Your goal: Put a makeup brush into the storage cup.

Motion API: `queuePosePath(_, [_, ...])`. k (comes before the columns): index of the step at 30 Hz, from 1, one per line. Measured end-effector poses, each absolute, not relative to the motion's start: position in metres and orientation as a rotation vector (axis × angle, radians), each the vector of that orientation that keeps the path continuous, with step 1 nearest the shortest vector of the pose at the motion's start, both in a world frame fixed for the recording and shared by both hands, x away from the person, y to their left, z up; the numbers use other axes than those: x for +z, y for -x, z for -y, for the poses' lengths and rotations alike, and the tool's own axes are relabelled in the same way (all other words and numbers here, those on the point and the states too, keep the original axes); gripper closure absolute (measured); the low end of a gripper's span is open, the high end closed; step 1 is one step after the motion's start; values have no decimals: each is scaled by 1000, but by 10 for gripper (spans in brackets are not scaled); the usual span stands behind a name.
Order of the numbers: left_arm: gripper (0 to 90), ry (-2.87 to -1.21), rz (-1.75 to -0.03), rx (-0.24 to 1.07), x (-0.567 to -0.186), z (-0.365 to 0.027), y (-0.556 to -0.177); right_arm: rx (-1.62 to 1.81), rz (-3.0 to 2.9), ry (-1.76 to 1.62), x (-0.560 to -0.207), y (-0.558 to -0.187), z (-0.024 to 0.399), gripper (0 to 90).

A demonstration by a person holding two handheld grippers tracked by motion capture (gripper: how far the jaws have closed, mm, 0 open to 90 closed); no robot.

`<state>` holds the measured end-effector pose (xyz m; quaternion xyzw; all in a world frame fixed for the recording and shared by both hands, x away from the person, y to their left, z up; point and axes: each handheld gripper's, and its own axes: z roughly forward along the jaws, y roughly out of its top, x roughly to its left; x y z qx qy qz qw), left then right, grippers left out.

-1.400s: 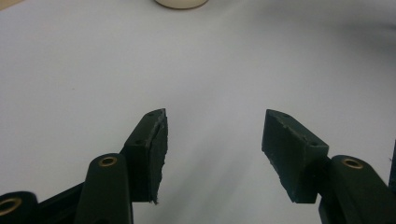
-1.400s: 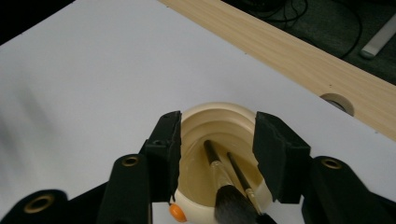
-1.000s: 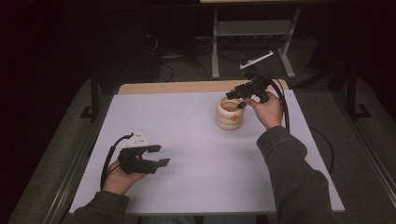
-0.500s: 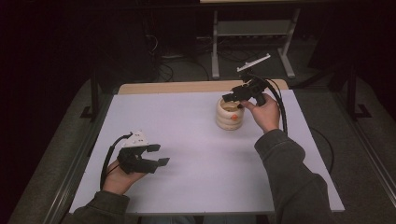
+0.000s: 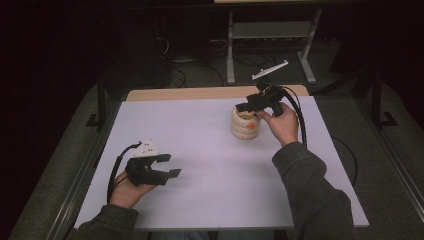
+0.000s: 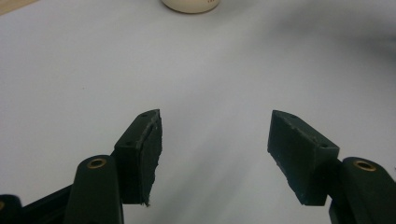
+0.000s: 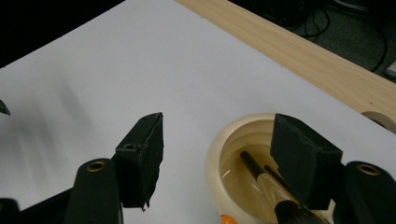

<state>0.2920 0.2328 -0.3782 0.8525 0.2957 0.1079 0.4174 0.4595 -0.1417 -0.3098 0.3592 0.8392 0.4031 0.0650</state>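
A cream ribbed cup (image 5: 246, 125) stands on the white table (image 5: 200, 135) at the back right. In it lie a dark pen (image 7: 254, 169) and a brush (image 7: 299, 212). My right gripper (image 5: 246, 103) hovers just over the cup's mouth. Its jaws have just been opening, and nothing is gripped between them in the right gripper view (image 7: 217, 135), where the cup rim (image 7: 219, 144) lies below. My left gripper (image 5: 172, 165) rests at the front left, open and holding nothing. The left gripper view (image 6: 215, 135) shows bare table between the jaws and the cup's base (image 6: 191, 4) far ahead.
A wooden strip (image 5: 200, 93) runs along the table's far edge. Behind it on the dark floor are a metal stand (image 5: 270, 30) and loose cables (image 5: 175, 75). Black rails (image 5: 80, 175) flank the table sides.
The right gripper has shifted only slightly above the cup. The left hand and its gripper have stayed where they were.
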Motion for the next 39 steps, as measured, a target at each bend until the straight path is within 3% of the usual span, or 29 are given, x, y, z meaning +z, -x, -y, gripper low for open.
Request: queuePosePath(39, [339, -2129, -753, 285, -377, -234, -292, 1256, -2584, -1040, -334, -430, 141, 311])
